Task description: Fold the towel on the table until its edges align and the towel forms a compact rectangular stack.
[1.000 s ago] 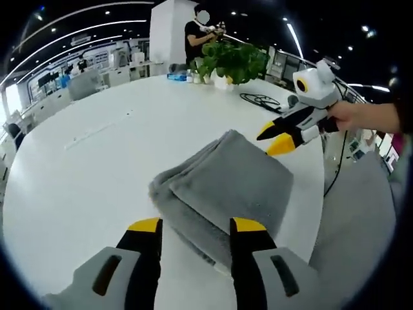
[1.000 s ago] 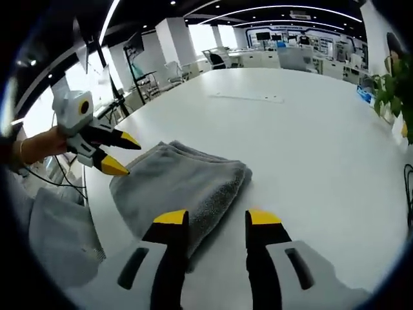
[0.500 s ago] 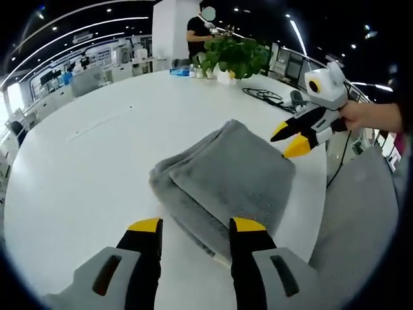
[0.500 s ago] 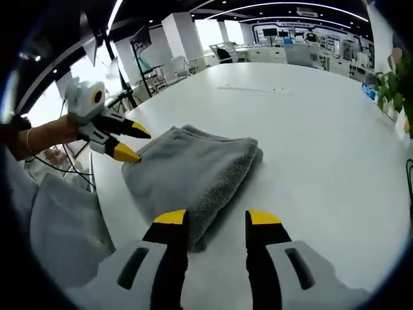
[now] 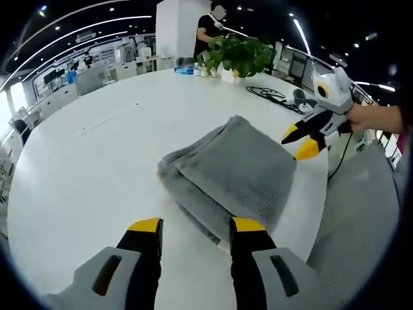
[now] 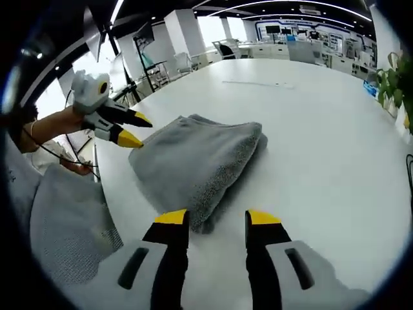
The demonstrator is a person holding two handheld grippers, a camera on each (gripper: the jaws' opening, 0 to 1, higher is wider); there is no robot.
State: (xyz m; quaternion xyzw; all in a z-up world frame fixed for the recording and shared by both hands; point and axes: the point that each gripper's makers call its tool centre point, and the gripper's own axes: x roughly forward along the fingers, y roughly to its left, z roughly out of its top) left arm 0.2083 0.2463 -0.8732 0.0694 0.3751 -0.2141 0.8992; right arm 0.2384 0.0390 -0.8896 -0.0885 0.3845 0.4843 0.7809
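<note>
A grey towel point(image 5: 229, 173) lies folded into a thick rectangular stack near the edge of the white table point(image 5: 97, 155). In the left gripper view my left gripper point(image 5: 197, 226) stands open just short of the towel's near corner, with nothing between its jaws. My right gripper point(image 5: 302, 142) comes in from the right, open, its tips beside the towel's far corner. In the right gripper view the towel point(image 6: 193, 165) sits ahead of my open right gripper point(image 6: 217, 218). My left gripper point(image 6: 132, 129) hovers at the towel's left corner, held by a hand.
A potted green plant point(image 5: 239, 57) and small bottles stand at the table's far end, with a coiled black cable point(image 5: 268, 95) near them. A person stands behind the plant. A grey mesh chair back point(image 6: 64, 226) sits by the table's edge.
Both grippers have drawn back slightly from the towel, which stays folded and still. Both stay open.
</note>
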